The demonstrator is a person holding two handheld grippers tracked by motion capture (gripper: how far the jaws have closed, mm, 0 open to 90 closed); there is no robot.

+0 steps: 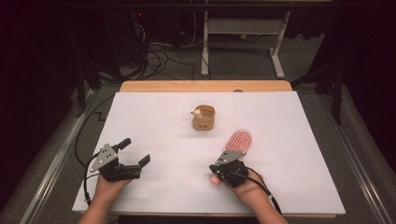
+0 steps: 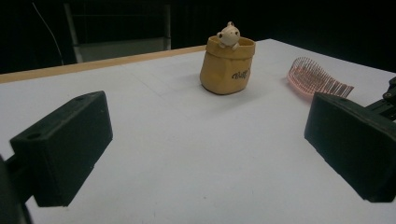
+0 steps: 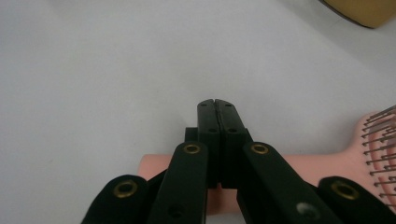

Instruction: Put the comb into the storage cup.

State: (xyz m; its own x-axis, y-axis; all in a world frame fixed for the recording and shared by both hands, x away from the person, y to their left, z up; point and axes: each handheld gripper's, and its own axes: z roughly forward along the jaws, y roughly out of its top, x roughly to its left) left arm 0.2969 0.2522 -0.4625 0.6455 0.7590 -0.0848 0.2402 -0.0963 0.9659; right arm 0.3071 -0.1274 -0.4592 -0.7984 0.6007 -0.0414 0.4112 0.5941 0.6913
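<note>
Fingers (image 3: 217,108) shut, figurine (image 2: 229,35) in pouch (image 2: 227,66)

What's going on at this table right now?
A person holds a gripper in each hand over a white table. The right gripper is shut, its jaws pressed together just above the handle of a pink hairbrush lying flat; whether it touches is unclear. The left gripper rests open. Farther back stands a small tan pouch with a toy figure in it.

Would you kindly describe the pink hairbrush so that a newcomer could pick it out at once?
Start at the white table and find the tan pouch near its middle. Just right of and nearer than it lies the hairbrush, under the right gripper. It alone is pink, with rows of bristles.
</note>
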